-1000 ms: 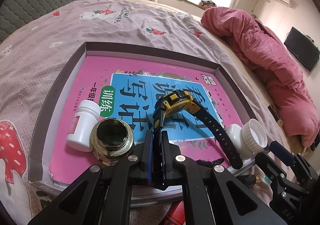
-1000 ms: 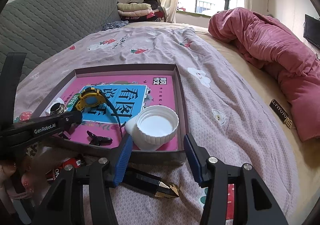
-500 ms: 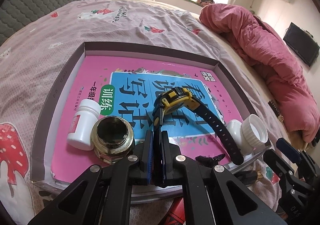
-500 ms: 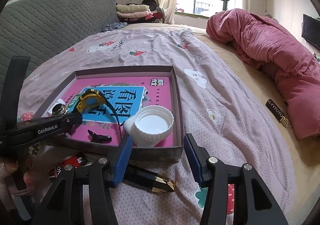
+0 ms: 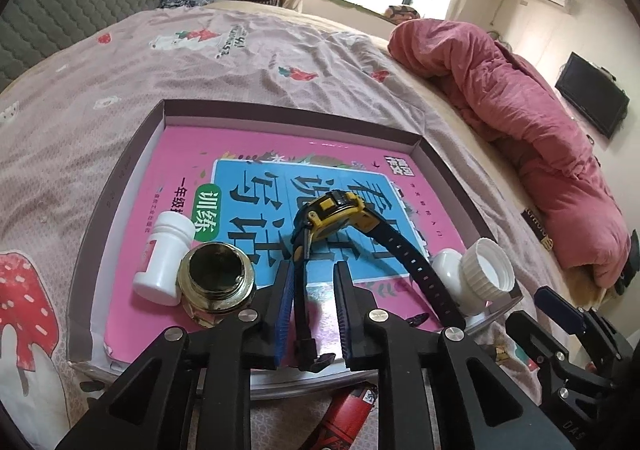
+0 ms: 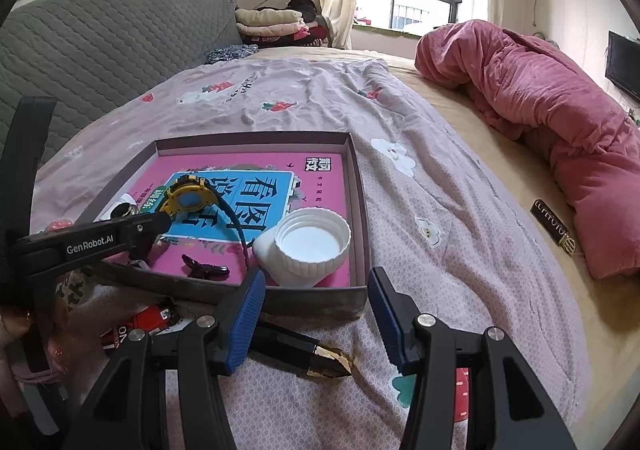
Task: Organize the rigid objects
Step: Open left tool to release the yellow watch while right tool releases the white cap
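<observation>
A shallow box point(image 5: 120, 177) with a pink book inside lies on the bed. In it lie a yellow-black watch point(image 5: 336, 209), a small white bottle point(image 5: 164, 258), a brass fitting point(image 5: 216, 282), a white jar with a ribbed cap point(image 5: 484, 274) and a dark hair clip point(image 6: 206, 270). My left gripper point(image 5: 312, 282) is open, its jaws either side of the watch's near strap, which lies loose between them. My right gripper point(image 6: 316, 290) is open and empty at the box's near edge, above a black-gold tube point(image 6: 304, 350).
A red lighter point(image 5: 348, 414) lies on the sheet in front of the box. A black-gold bar point(image 6: 554, 228) lies to the right by the rumpled red quilt point(image 6: 540, 109). A grey headboard point(image 6: 100, 49) stands to the left.
My left gripper has opened and let go of the watch strap, which now lies loose between its jaws. The right gripper has drawn back slightly from the box.
</observation>
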